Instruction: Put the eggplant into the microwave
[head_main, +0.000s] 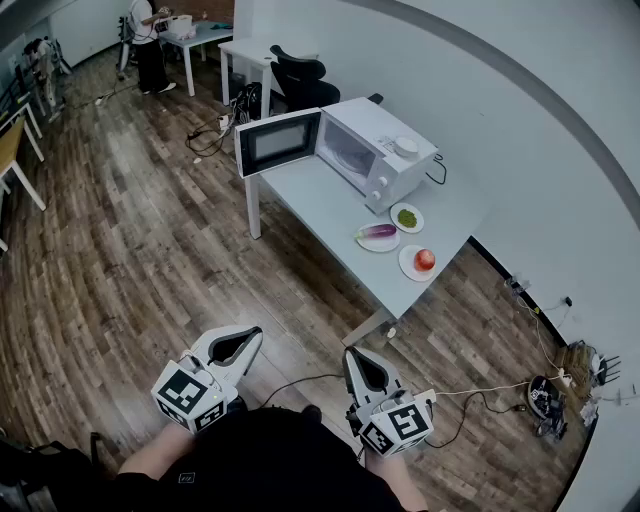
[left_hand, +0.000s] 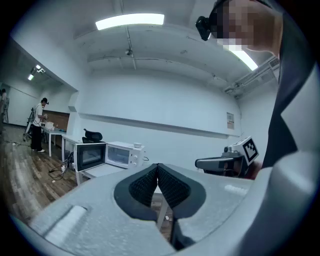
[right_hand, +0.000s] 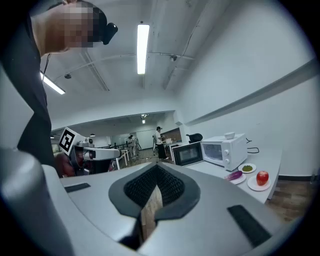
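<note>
white table (head_main: 330, 205): open microwave (head_main: 372, 152); eggplant (head_main: 378, 231) on plate (head_main: 377, 243)

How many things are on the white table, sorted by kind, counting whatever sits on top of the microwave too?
Microwave: 1
Plates: 3
Eggplant: 1
Red fruit: 1
Green food: 1
White container on the microwave: 1
Total: 8
</note>
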